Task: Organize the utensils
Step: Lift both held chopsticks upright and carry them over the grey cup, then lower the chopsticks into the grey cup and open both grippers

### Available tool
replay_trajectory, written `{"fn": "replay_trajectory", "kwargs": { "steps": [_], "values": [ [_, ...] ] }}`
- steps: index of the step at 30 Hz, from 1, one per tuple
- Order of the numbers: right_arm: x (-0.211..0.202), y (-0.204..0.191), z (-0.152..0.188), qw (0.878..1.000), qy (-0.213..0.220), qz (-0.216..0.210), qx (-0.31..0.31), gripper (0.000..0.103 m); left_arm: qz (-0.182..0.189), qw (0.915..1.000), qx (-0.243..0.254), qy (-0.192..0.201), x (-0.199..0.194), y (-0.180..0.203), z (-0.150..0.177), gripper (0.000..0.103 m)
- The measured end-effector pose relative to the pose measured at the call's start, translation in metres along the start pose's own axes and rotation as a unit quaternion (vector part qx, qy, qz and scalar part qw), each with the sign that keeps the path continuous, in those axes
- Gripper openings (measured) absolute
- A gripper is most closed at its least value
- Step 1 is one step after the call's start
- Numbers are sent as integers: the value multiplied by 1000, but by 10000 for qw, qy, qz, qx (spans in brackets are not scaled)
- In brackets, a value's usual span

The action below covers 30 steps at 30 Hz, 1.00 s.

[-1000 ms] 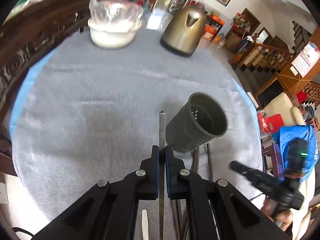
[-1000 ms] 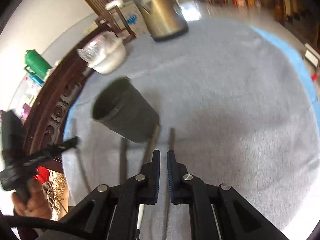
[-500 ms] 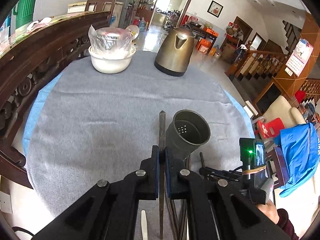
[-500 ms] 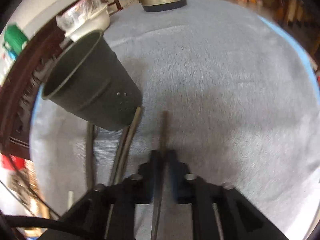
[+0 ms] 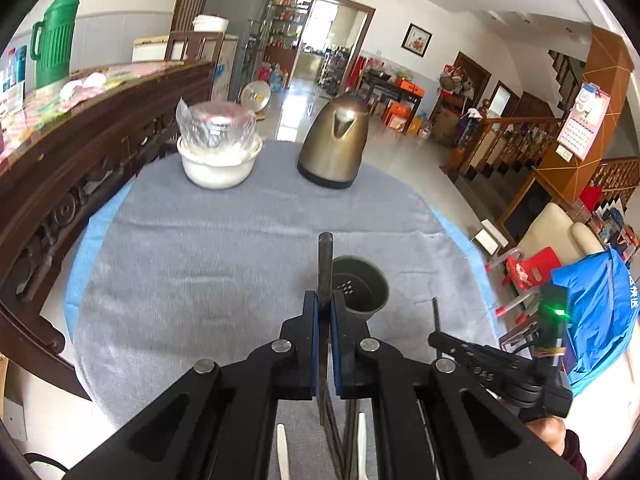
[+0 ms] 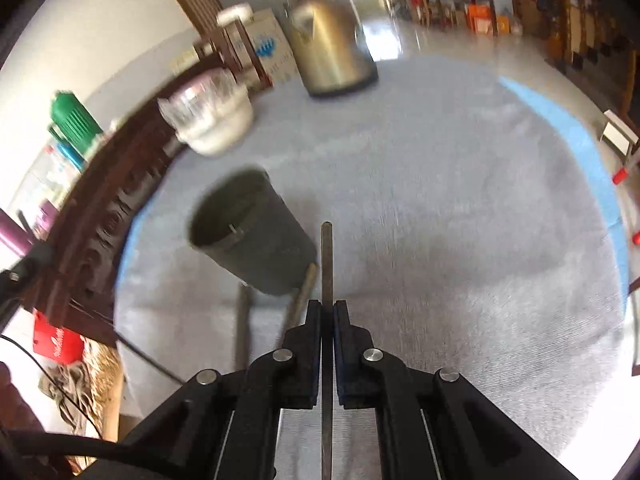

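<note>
My left gripper (image 5: pixel 324 308) is shut on a flat dark utensil handle (image 5: pixel 325 260) that sticks up past its fingers, held above the grey cloth. Just right of it stands the dark round holder cup (image 5: pixel 362 290), open mouth up. In the right wrist view my right gripper (image 6: pixel 327 312) is shut on a thin dark stick (image 6: pixel 327 256), lifted off the cloth, with the holder cup (image 6: pixel 248 236) to its upper left. Two more dark utensils (image 6: pixel 242 328) lie on the cloth by the cup's base. The right gripper (image 5: pixel 438 338) also shows at the left wrist view's lower right.
A bronze kettle (image 5: pixel 334 140) and a white bowl covered in plastic wrap (image 5: pixel 218 152) stand at the far side of the round grey-clothed table (image 5: pixel 200 264). A carved dark wooden rail (image 5: pixel 60 184) runs along the left. The table edge drops off at the right.
Both grippers have risen above the table. The right gripper dipped to the cloth, shut on the thin dark stick and lifted it. The left still holds its utensil.
</note>
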State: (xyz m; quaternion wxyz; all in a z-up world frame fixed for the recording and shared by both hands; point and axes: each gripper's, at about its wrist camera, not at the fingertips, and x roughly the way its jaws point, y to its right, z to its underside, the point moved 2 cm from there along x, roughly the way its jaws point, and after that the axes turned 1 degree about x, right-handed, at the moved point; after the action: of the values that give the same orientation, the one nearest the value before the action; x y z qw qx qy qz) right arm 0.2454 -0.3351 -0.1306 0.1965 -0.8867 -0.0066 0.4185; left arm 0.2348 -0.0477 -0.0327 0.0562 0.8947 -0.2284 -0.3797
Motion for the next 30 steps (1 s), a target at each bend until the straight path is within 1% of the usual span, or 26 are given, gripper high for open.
{"fn": "replay_trajectory", "kwargs": {
  "steps": [2, 3, 4, 5, 7, 8, 9, 12, 14, 15, 17, 20, 22, 24, 26, 30],
  "values": [
    [-15, -4, -9, 9994, 335, -121, 39, 6, -2, 9999, 48, 109, -9, 5, -4, 6],
    [-30, -7, -12, 9978, 631, -211, 60, 6, -3, 9998, 75, 162, -13, 7, -7, 6],
    [-36, -11, -17, 9963, 806, -274, 76, 6, 2, 9997, 89, 208, -17, 8, -9, 6],
    [-50, -14, -21, 9934, 1082, -380, 99, 6, 13, 9996, 107, 263, -21, 10, -12, 6],
    [-67, -19, -27, 9879, 1468, -495, 122, 6, 15, 9991, 153, 405, -31, 14, -21, 6],
    [-78, -23, -31, 9832, 1730, -562, 126, 6, 20, 9988, 161, 459, -35, 16, -25, 6],
    [-85, -25, -35, 9797, 1905, -606, 142, 6, 38, 9985, 164, 530, -39, 17, -30, 6],
    [-106, -36, -48, 9630, 2549, -840, 226, 6, 77, 9964, 208, 815, -51, 22, -47, 6],
    [-117, -46, -57, 9483, 3027, -926, 228, 6, 90, 9942, 245, 1046, -58, 26, -59, 6],
    [-119, -50, -61, 9426, 3194, -952, 214, 6, 126, 9924, 253, 1197, -61, 28, -67, 6],
    [-124, -63, -69, 9249, 3687, -908, 195, 6, 181, 9892, 259, 1435, -63, 29, -77, 6],
    [-118, -78, -84, 9056, 4148, -844, 272, 6, 202, 9852, 246, 1682, -57, 31, -89, 6],
    [-110, -86, -94, 8967, 4347, -761, 330, 6, 130, 9826, 268, 1835, -48, 31, -93, 6],
    [-95, -92, -102, 8947, 4398, -680, 380, 6, 53, 9814, 259, 1900, -31, 29, -93, 6],
    [-72, -99, -108, 8991, 4329, -525, 398, 6, 48, 9828, 189, 1838, -16, 24, -90, 6],
    [-27, -111, -109, 9096, 4151, -110, 108, 6, 16, 9887, 11, 1500, 22, 13, -79, 6]
  ]
}}
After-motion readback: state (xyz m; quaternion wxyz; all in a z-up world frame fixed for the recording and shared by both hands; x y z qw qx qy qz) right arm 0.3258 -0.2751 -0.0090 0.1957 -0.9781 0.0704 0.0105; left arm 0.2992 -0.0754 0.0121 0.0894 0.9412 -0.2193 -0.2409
